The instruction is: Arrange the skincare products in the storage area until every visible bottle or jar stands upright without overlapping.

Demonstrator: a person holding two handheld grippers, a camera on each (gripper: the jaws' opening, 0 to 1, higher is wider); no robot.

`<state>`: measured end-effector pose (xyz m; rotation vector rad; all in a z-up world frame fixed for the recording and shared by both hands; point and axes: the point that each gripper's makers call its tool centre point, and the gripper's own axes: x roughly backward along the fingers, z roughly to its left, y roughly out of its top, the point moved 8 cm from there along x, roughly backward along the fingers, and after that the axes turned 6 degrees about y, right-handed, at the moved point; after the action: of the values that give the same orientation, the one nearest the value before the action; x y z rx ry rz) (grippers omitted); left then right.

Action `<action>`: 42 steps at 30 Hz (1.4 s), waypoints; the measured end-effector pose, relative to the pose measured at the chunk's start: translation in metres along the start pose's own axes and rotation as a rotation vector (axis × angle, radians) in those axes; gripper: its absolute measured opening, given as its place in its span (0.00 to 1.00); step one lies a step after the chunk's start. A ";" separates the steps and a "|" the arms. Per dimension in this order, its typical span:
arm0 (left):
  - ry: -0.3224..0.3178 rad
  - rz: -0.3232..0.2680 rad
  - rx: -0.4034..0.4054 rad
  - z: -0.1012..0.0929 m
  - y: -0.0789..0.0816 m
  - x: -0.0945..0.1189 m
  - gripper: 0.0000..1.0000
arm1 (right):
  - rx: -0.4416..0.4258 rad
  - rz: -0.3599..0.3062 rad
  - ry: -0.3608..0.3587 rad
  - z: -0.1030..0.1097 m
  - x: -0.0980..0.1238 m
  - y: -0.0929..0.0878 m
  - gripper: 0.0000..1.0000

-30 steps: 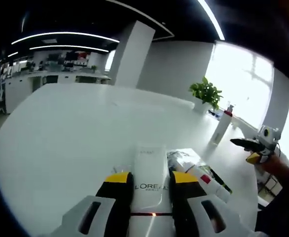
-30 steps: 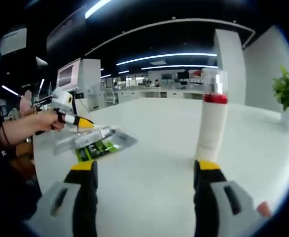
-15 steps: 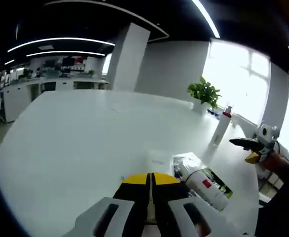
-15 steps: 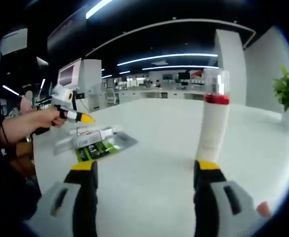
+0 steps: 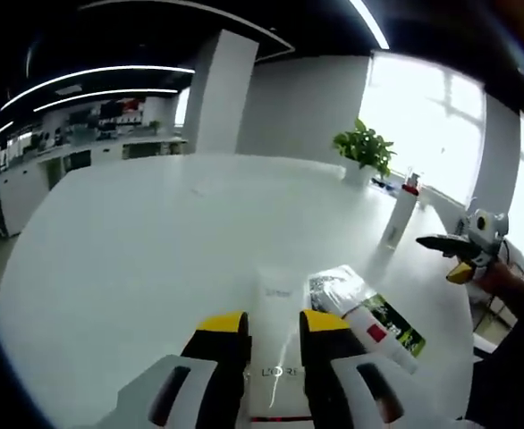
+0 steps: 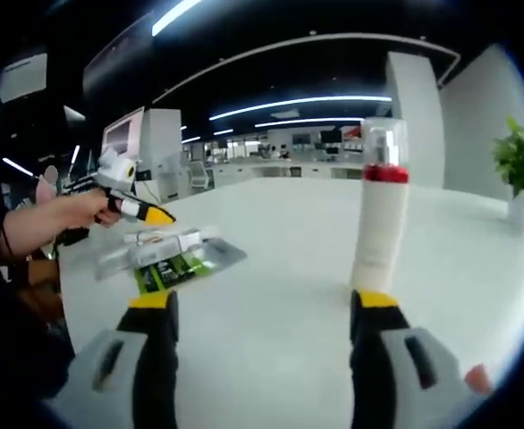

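One red-collared pump bottle point(image 6: 380, 219) is stood upright on the table point(image 5: 128, 232); a L'Oréal tube point(image 5: 275, 357) and sachets point(image 5: 351, 299) are left lying, left gripper point(image 5: 274, 332) jaws narrowly straddling the tube, right gripper point(image 6: 262, 308) jaws wide, empty.

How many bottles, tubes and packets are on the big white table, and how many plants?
Standing bottles: 1, the red-collared pump bottle
Lying bottles or tubes: 2, the white L'Oreal tube and the white bottle with a red mark
Packets: 1, the green and black packet
Plants: 1, the potted plant
Total: 5
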<state>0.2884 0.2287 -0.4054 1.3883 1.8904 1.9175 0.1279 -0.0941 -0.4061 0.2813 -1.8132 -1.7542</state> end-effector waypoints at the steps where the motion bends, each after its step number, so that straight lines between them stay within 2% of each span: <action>1: -0.001 0.008 -0.005 0.000 0.001 -0.001 0.26 | 0.001 -0.001 0.000 0.000 0.000 0.000 0.79; 4: -0.011 0.038 -0.025 -0.001 0.003 -0.004 0.36 | 0.003 -0.003 -0.001 0.000 0.001 0.001 0.79; 9: -0.014 0.112 -0.074 -0.008 0.002 -0.008 0.41 | 0.008 0.000 -0.007 -0.001 0.003 0.000 0.78; 12: -0.012 0.166 -0.133 -0.010 0.004 -0.011 0.48 | 0.019 -0.013 -0.009 0.000 0.004 0.003 0.78; 17: -0.006 0.214 -0.184 -0.014 0.010 -0.016 0.49 | 0.022 -0.011 -0.008 0.000 0.004 0.003 0.77; 21: -0.010 0.275 -0.249 -0.021 0.012 -0.022 0.49 | 0.014 -0.012 -0.011 -0.002 0.005 0.002 0.77; 24: 0.014 0.356 -0.312 -0.020 0.009 -0.028 0.49 | 0.013 -0.012 -0.009 -0.002 0.005 0.002 0.77; 26: 0.013 0.368 -0.310 -0.022 0.010 -0.033 0.49 | 0.015 -0.012 -0.009 -0.002 0.005 0.002 0.77; 30: 0.012 0.430 -0.348 -0.025 0.008 -0.041 0.49 | 0.011 -0.009 -0.010 -0.003 0.006 0.001 0.77; 36: -0.020 0.445 -0.329 -0.029 0.010 -0.047 0.48 | 0.007 -0.013 -0.015 -0.005 0.007 0.001 0.77; 39: -0.017 0.446 -0.334 -0.028 0.011 -0.046 0.38 | 0.006 -0.012 -0.012 -0.005 0.006 0.000 0.77; 42: -0.015 0.436 -0.331 -0.029 0.011 -0.046 0.36 | 0.007 -0.014 -0.010 -0.005 0.005 0.001 0.77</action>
<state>0.3015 0.1762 -0.4139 1.7942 1.2516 2.2624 0.1267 -0.1005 -0.4040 0.2891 -1.8287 -1.7617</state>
